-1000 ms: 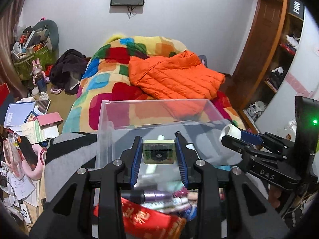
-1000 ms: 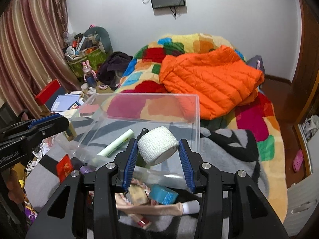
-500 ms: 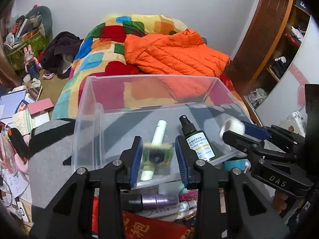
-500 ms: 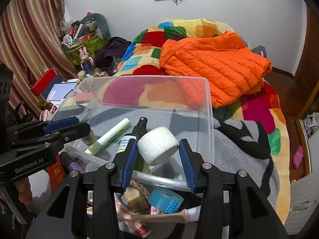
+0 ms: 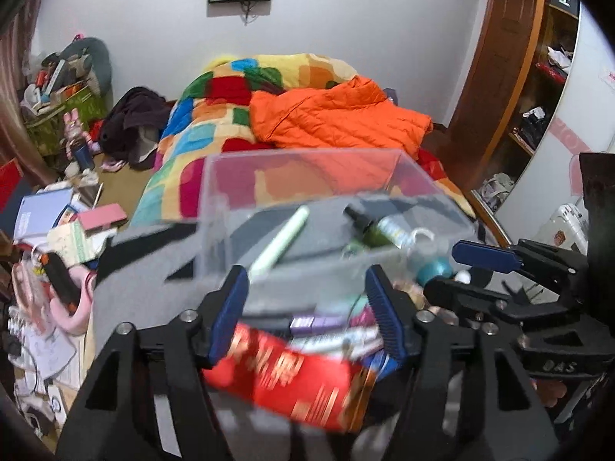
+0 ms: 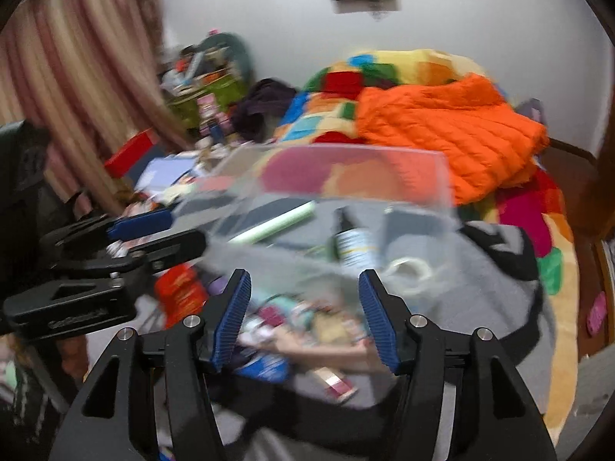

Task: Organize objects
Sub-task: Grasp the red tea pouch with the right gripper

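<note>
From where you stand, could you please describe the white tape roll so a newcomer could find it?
Start at the clear plastic bin on the grey blanket. In its near right corner, beside the dark spray bottle, lies the white tape roll: the bin's only ring-shaped item.

Both grippers spread wide, nothing between their pads

The left gripper [image 5: 307,307] points forward and slightly down, its two blue-padded fingers [image 5: 226,313] standing well apart with nothing clamped between them. The right gripper [image 6: 303,317] is posed the same way, its blue pads [image 6: 376,320] far apart and bare. The two sit side by side and near each other: in the left wrist view the right gripper [image 5: 467,269] reaches in from the right edge, fingers parted, and in the right wrist view the left gripper [image 6: 153,234] reaches in from the left edge, likewise parted. Both views are smeared by motion blur.
</note>
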Motion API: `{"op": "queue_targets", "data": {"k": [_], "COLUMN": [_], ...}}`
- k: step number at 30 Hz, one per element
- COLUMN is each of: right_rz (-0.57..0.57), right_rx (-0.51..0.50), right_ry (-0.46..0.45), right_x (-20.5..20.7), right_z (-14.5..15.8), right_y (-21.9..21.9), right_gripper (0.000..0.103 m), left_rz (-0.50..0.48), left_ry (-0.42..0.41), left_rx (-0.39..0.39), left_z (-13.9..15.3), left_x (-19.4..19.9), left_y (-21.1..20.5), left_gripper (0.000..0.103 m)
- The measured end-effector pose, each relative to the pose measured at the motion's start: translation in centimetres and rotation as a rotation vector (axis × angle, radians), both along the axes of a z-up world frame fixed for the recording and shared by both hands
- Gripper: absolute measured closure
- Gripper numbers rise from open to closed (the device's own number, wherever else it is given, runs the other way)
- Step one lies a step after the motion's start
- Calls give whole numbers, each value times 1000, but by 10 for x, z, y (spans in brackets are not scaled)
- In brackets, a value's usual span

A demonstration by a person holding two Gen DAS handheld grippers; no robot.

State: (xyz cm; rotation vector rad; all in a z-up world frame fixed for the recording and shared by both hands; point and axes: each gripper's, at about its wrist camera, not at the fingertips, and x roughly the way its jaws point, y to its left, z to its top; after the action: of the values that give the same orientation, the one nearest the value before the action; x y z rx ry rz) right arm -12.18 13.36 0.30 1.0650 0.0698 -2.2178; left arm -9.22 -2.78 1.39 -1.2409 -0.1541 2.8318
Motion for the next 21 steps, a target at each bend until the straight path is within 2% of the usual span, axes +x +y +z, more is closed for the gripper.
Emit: {"op": "queue_targets", "data": {"k": [5, 12, 16, 19, 21], "right_rz": [141, 273, 305, 315, 317], "right_rx": [41, 131, 167, 202, 218], "right_ry": [-10, -26, -55, -39, -16], "right_x": [24, 42, 37, 40, 44], "right_z": [-15, -42, -54, -60, -60], "right_y": [-35, -78, -88, -91, -91], "right_gripper": [48, 35, 35, 35, 44], "left_rz": [57, 101, 110, 112, 110], "left_ry": [-21, -65, -83, -91, -89], "left_rx": [-64, -36, -8, 7, 11], "left_z": [-12, -29, -37, -41, -40], "left_x": [39, 76, 85, 87, 86], "left_y": [-24, -54, -61, -63, -62], "left_gripper": [36, 34, 34, 34, 34]}}
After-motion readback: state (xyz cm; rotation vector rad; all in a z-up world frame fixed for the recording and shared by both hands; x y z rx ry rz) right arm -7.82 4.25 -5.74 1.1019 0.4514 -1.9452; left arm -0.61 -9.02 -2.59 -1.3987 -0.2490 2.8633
